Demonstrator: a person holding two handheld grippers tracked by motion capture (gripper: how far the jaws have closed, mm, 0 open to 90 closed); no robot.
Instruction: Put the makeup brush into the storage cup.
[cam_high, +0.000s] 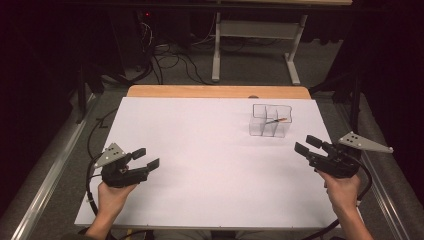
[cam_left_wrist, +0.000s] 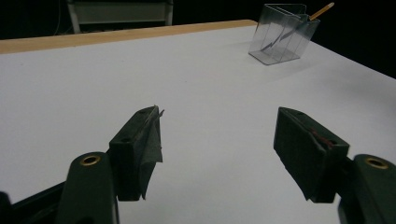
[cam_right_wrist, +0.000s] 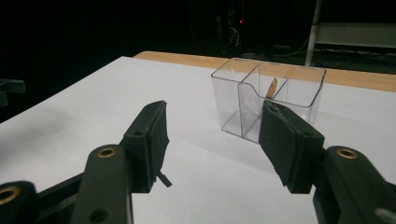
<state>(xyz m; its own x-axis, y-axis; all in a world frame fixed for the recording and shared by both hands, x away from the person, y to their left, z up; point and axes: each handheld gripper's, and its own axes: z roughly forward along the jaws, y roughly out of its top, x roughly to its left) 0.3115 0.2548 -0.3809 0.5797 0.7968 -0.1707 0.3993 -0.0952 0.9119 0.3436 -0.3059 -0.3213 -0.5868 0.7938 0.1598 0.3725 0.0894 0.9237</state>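
A person is standing at the near edge of the counter (cam_high: 200, 150), which is covered by a white sheet, and is holding a hand-held gripper in each hand. The left hand-held gripper (cam_high: 146, 158) is hovering low over the near left part of the white surface, its jaws spread wide with nothing between them; in the left gripper view (cam_left_wrist: 219, 149) the two black pads are standing well apart over bare white sheet. The right hand-held gripper (cam_high: 308, 144) is sitting at the right edge of the counter, also gaping wide and empty, with its jaws pointing inward and toward the far side.

A clear plastic organizer (cam_high: 270, 121) is standing upright on the far right part of the counter, divided into compartments by inner walls. A thin wooden stick (cam_high: 278, 120) is leaning inside it, tilted, with its pale tip poking out toward the right; which compartment it is resting in is hard to tell from above. In the right gripper view the organizer (cam_right_wrist: 243, 98) is sitting just beyond the jaws (cam_right_wrist: 212, 140), near but apart from them, and the stick (cam_right_wrist: 271, 87) is showing behind the divider. From the left gripper view the organizer (cam_left_wrist: 280, 37) is sitting well away at the far right corner, the stick (cam_left_wrist: 323, 10) jutting above its rim.
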